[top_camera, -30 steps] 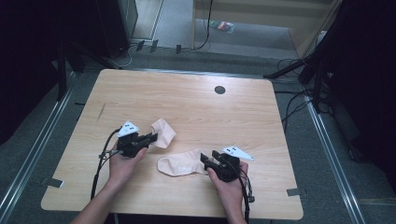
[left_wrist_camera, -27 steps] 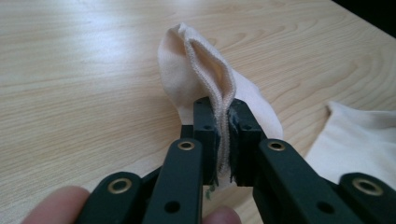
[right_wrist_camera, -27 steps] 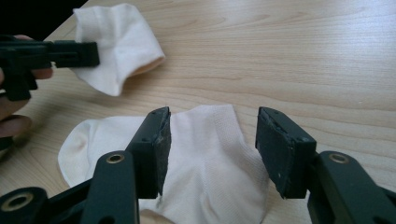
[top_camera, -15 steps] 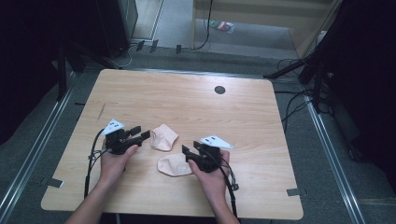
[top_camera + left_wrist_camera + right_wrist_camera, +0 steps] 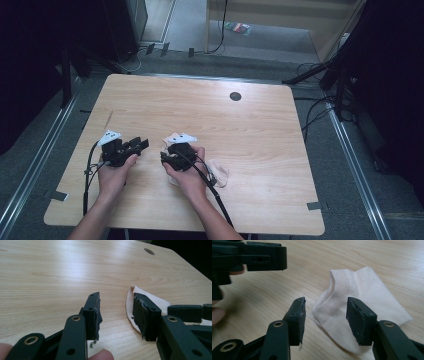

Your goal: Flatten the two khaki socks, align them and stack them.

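Jaws of both grippers released, over a pale, flat ankle sock [image 5: 359, 297] with ribbed cuff

A pale peach sock [image 5: 359, 305] is lying flat on the wooden surface [image 5: 250, 130], its ribbed cuff [image 5: 332, 300] gaping slightly open and rising a little off the wood. The rest of the fabric is spreading smooth and limp behind the cuff. In the high view, a second piece of the same pale fabric [image 5: 220, 172] is lying near the front edge.
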The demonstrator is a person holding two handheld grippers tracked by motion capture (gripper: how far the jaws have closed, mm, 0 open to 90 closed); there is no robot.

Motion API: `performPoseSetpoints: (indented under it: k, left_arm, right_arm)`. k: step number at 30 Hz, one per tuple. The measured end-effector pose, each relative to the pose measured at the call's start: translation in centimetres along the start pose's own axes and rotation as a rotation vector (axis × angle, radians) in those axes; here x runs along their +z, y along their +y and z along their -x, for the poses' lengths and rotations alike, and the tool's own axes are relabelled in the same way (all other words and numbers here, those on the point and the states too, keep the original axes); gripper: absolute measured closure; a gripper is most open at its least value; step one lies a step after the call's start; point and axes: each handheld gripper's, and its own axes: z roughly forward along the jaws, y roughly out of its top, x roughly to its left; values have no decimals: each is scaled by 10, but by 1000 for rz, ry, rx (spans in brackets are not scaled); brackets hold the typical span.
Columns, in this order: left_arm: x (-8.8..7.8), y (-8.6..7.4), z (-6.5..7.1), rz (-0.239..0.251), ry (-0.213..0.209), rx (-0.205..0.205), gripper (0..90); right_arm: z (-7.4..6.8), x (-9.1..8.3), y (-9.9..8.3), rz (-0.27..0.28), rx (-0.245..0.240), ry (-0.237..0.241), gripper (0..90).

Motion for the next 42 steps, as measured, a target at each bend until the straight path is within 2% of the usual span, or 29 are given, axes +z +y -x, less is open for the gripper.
performPoseSetpoints:
  k: [2, 4, 7, 9, 11, 15, 16, 20, 21, 24, 25, 28, 29, 30, 32, 33, 35, 36, 38, 42]
  left_arm:
    - [1, 0, 1, 1, -2, 1, 589]
    - [1, -1, 2, -2, -2, 8, 591]
    - [1, -1, 2, -1, -4, 6, 593]
    - [0, -1, 3, -1, -5, 5, 595]
    - [0, -1, 2, -2, -6, 5, 596]
    - [1, -2, 4, -7, -11, 3, 596]
    - [2, -2, 5, -12, -7, 14, 595]
    - [10, -3, 12, -41, -13, 39, 588]
    - [10, -4, 13, -42, -13, 40, 589]
    - [10, -3, 12, -37, -3, 29, 592]
    - [9, -3, 11, -34, -2, 26, 598]
    - [7, -3, 9, -23, 10, 12, 611]
    - [6, -4, 8, -22, 12, 13, 615]
    - [6, -4, 8, -26, 16, 16, 617]
    - [6, -5, 8, -30, 15, 18, 623]
    - [6, -6, 7, -31, 15, 21, 626]
    - [7, -6, 8, -28, 15, 18, 629]
    - [7, -6, 8, -28, 13, 19, 629]
    - [8, -6, 9, -30, 10, 20, 628]
    - [12, -7, 16, -48, -2, 35, 622]
  right_arm:
    - [-5, 7, 3, -27, -9, -16, 476]
    - [-9, 12, 4, -54, -40, -72, 492]
    - [-9, 17, 3, -77, -47, -122, 669]
    - [-6, 16, 2, -78, -23, -110, 801]
    - [-3, 12, 3, -61, 3, -101, 894]
    - [8, -6, 9, 1, 79, -17, 900]
    - [10, -9, 10, 13, 93, -4, 900]
    - [22, -23, 13, 49, 109, 3, 900]
    - [24, -24, 13, 57, 113, 6, 896]
    - [21, -17, 11, 41, 98, 37, 735]
    - [16, -11, 10, 32, 84, 27, 634]
    - [8, 3, 10, 17, 73, -22, 471]
    - [6, 11, 11, 2, 78, -41, 429]
    - [5, 15, 11, -7, 83, -62, 426]
    - [5, 25, 11, -41, 74, -127, 470]
    - [4, 28, 11, -57, 73, -164, 545]
    - [6, 28, 11, -61, 63, -175, 704]
    - [7, 27, 12, -58, 66, -178, 746]
    - [10, 19, 14, -36, 100, -133, 810]
    - [17, 0, 18, 14, 147, -78, 844]
